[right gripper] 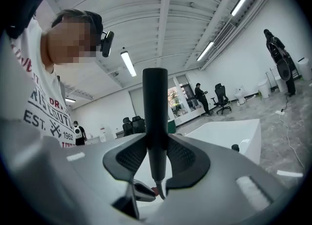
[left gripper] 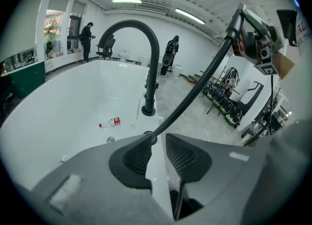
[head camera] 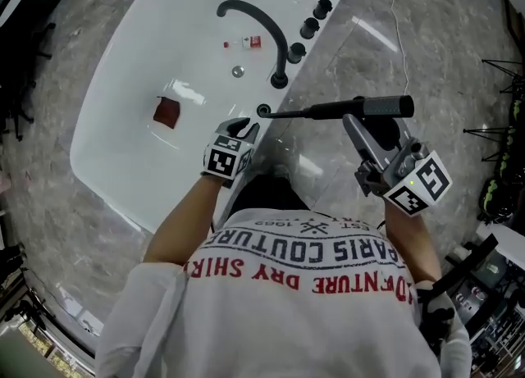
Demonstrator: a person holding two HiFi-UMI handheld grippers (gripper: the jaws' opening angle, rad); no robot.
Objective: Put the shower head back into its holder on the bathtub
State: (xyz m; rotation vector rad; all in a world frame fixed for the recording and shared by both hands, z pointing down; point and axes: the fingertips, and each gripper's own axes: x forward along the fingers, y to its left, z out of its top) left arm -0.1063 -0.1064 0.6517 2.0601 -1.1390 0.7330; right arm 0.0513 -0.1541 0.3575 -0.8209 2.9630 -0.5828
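The black shower head (head camera: 361,107) lies level above the tub's edge, and my right gripper (head camera: 354,119) is shut on its handle (right gripper: 155,121). Its black hose (left gripper: 195,92) runs down from the right gripper (left gripper: 258,43) into the round holder (head camera: 263,110) on the rim of the white bathtub (head camera: 107,97). My left gripper (head camera: 244,128) points down at that holder (left gripper: 150,136). Its jaws stand apart, and the hose passes just beyond the fingertips, not between the pads (left gripper: 183,158).
A black arched faucet (head camera: 262,24) and several black knobs (head camera: 310,28) stand on the rim beyond the holder. In the tub lie a small bottle (head camera: 244,43), a red object (head camera: 167,111) and the drain (head camera: 238,71). Marble floor surrounds the tub; people stand far off.
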